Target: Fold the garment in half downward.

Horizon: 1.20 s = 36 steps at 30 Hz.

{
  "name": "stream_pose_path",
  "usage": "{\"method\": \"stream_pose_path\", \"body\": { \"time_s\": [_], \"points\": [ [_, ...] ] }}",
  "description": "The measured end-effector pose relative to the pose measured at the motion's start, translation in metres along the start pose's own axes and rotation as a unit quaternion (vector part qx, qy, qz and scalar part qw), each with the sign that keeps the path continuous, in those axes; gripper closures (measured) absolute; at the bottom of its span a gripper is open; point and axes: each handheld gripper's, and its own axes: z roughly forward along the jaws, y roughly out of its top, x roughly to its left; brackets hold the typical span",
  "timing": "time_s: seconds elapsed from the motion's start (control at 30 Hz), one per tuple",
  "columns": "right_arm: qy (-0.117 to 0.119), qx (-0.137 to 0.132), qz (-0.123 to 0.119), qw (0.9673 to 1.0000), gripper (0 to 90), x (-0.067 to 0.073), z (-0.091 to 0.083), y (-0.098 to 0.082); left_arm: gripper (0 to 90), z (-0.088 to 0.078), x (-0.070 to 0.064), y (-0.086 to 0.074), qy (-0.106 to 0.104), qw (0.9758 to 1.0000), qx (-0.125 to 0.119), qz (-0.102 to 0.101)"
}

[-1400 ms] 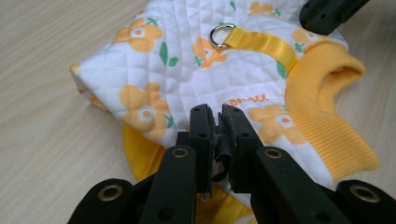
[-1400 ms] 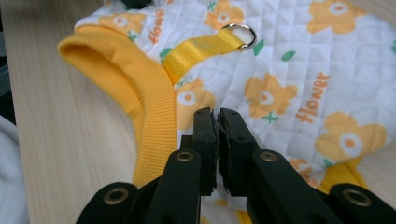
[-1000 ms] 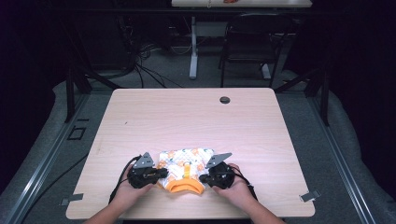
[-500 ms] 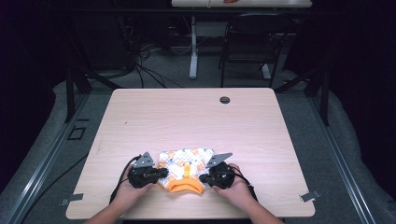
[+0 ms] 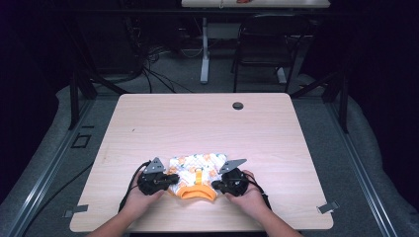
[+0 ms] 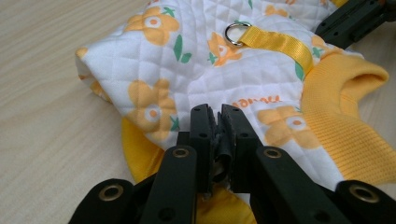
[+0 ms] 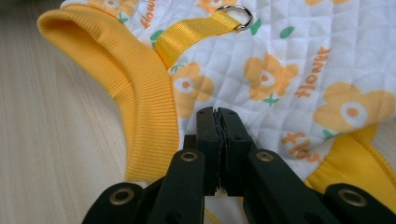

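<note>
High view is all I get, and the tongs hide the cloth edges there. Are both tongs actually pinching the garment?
Observer: Yes. The left tongs are shut on the quilted garment.
Operator: And the right?
Observer: The right tongs are shut on the garment too, beside its yellow ribbed collar.
Operator: Any hardware near the grips?
Observer: A metal ring on a yellow strap lies on the fabric ahead of both, clear of the jaws.

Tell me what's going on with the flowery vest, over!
Left tongs shut on vest. Right tongs shut on vest. Vest flat on table. Nothing blocking.
</note>
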Motion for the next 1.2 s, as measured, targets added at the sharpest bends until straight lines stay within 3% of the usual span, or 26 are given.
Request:
{"method": "stream_pose_path", "body": {
  "time_s": [0.13, 0.37, 0.43, 0.53, 0.87, 1.1, 1.2],
  "points": [
    [-0.001, -0.003, 0.009, 1.0, 87.7, -0.006, 0.001, 0.001, 83.1, 0.006, 0.007, 0.003, 0.001, 0.9999, -0.007, -0.013],
    [-0.019, 0.005, 0.009, 0.9998, 87.6, -0.014, 0.004, 0.008, 83.1, 0.013, 0.012, 0.012, 0.016, 0.9999, -0.002, -0.005],
    [-0.023, 0.002, 0.012, 0.9997, 87.6, -0.018, 0.005, 0.011, 83.1, 0.016, 0.017, 0.013, 0.014, 0.9997, -0.006, -0.017],
    [-0.026, -0.001, 0.021, 0.9994, 87.6, -0.026, 0.008, 0.014, 83.2, 0.022, 0.024, 0.021, 0.026, 0.9996, 0.0, -0.012],
    [-0.038, 0.001, 0.03, 0.9988, 88.0, -0.044, 0.014, 0.025, 85.3, 0.036, 0.042, 0.033, 0.036, 0.9993, 0.0, -0.006],
    [-0.058, -0.006, 0.047, 0.9972, 88.5, -0.064, 0.023, 0.037, 86.5, 0.048, 0.057, 0.043, 0.055, 0.9982, -0.001, -0.025],
    [-0.068, 0.002, 0.042, 0.9968, 88.4, -0.069, 0.026, 0.043, 86.5, 0.051, 0.06, 0.047, 0.06, 0.9979, 0.001, -0.025]
  ]
}}
